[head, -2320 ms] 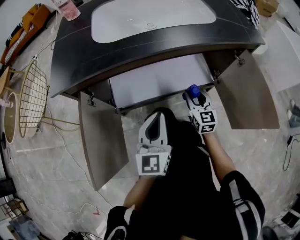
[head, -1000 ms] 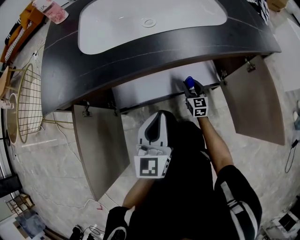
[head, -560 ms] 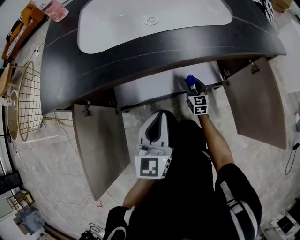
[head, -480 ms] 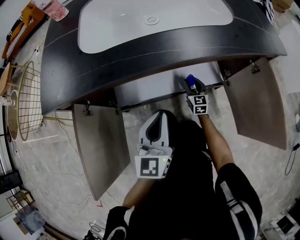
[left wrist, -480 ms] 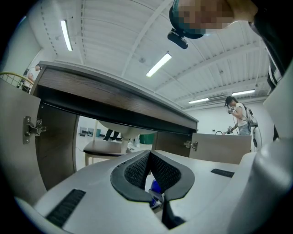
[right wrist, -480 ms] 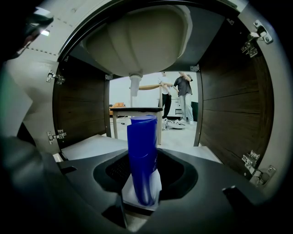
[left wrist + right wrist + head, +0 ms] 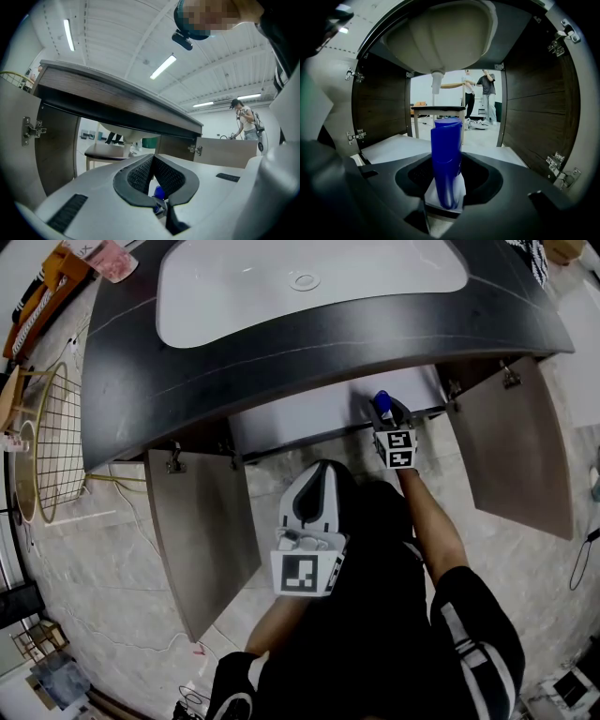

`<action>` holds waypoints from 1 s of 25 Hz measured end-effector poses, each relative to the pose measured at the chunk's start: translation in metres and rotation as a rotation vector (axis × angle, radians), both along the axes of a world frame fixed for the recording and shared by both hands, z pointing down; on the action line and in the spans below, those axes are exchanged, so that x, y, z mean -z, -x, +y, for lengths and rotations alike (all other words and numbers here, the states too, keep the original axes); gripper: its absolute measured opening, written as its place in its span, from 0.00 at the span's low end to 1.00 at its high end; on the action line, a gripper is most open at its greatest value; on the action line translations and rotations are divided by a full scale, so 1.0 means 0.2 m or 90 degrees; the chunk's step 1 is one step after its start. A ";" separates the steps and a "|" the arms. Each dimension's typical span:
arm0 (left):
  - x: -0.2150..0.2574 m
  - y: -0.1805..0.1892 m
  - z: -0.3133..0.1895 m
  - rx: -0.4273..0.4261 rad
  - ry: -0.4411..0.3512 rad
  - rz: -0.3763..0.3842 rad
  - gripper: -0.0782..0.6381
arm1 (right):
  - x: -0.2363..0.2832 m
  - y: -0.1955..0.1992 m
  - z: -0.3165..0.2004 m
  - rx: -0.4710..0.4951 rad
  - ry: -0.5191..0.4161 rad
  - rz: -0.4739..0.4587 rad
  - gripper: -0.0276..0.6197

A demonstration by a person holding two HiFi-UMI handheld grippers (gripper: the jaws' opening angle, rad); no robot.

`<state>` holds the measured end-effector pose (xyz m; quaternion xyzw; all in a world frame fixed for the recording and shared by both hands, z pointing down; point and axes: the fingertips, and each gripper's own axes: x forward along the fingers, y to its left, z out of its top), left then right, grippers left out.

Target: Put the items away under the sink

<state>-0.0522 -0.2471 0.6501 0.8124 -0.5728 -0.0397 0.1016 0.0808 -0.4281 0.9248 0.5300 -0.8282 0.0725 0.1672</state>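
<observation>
My right gripper (image 7: 386, 414) is shut on a white bottle with a tall blue cap (image 7: 380, 400). It holds the bottle upright at the front edge of the open cabinet under the sink, over the pale cabinet floor (image 7: 300, 418). In the right gripper view the blue cap (image 7: 446, 150) rises between the dark jaws of the right gripper (image 7: 449, 177), with the cabinet floor (image 7: 391, 146) beyond. My white left gripper (image 7: 313, 476) hangs back over the person's lap, shut, nothing in it. In its own view the left gripper (image 7: 153, 157) points toward the cabinet opening.
Both cabinet doors stand wide open, the left door (image 7: 202, 531) and the right door (image 7: 511, 442). The white basin (image 7: 300, 282) sits in the dark counter (image 7: 141, 371), with its drain pipe (image 7: 436, 86) hanging inside the cabinet. A wire basket (image 7: 56, 437) stands at the left.
Since the earliest frame the right gripper has carried the bottle forward to the cabinet's front edge. Over the last half second almost nothing has moved.
</observation>
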 end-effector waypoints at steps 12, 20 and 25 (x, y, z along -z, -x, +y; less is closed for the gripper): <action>0.01 0.04 0.03 0.001 -0.014 0.004 0.13 | 0.00 0.00 -0.01 -0.009 0.011 0.014 0.28; 0.02 0.06 0.07 -0.001 -0.017 0.005 0.13 | 0.06 0.00 -0.01 -0.019 -0.002 0.016 0.29; 0.05 0.08 0.09 -0.003 -0.026 0.009 0.13 | 0.13 0.00 0.00 -0.028 -0.016 0.015 0.30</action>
